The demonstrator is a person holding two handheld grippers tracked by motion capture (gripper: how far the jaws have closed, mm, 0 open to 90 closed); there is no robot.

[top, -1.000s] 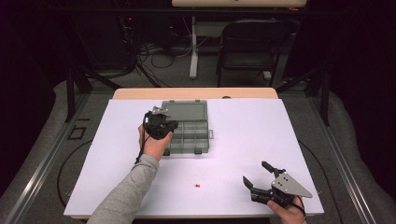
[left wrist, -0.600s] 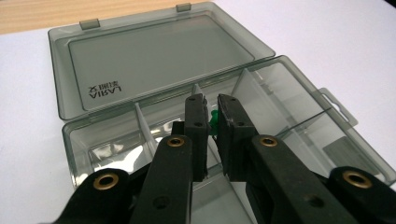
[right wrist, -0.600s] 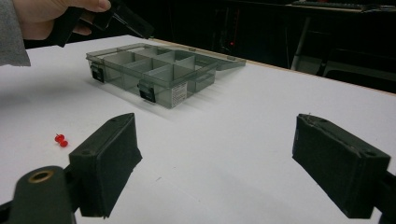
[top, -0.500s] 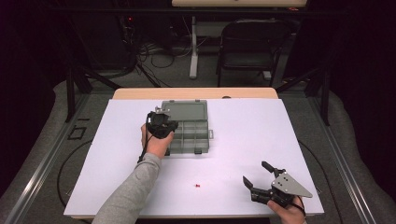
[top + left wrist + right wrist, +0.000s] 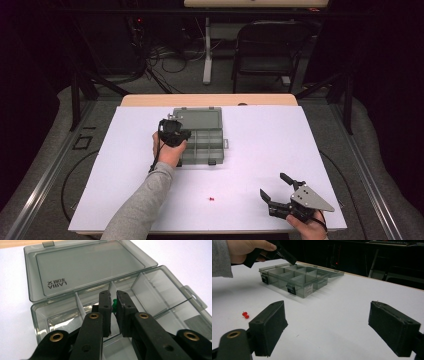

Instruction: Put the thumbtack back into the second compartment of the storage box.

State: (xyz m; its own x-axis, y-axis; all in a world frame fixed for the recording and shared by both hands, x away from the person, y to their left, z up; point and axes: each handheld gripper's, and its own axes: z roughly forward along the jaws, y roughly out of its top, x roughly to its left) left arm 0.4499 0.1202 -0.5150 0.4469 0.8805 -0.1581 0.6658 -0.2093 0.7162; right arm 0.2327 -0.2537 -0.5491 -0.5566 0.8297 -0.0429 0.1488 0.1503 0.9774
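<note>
One green pushpin [image 5: 114, 305] sits pinched in our left gripper [image 5: 113, 302] over the compartment box [image 5: 202, 145], release likely next; right gripper [image 5: 276, 186] idles wide-jawed near the red pushpin [image 5: 212, 199] on the table [image 5: 280, 135].

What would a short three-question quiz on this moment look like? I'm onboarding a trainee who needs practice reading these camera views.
1. True or false: the left gripper is clamping a green pushpin over the open compartment box.
2. What colour is the pushpin lying loose on the white table?
3. The right gripper is: A) shut on a pin, B) open and holding nothing, C) resting inside the box.

Key:
1. True; the left gripper view shows the pin between nearly closed jaws.
2. Red.
3. B; its jaws stand wide apart at the table's near right corner.
</note>
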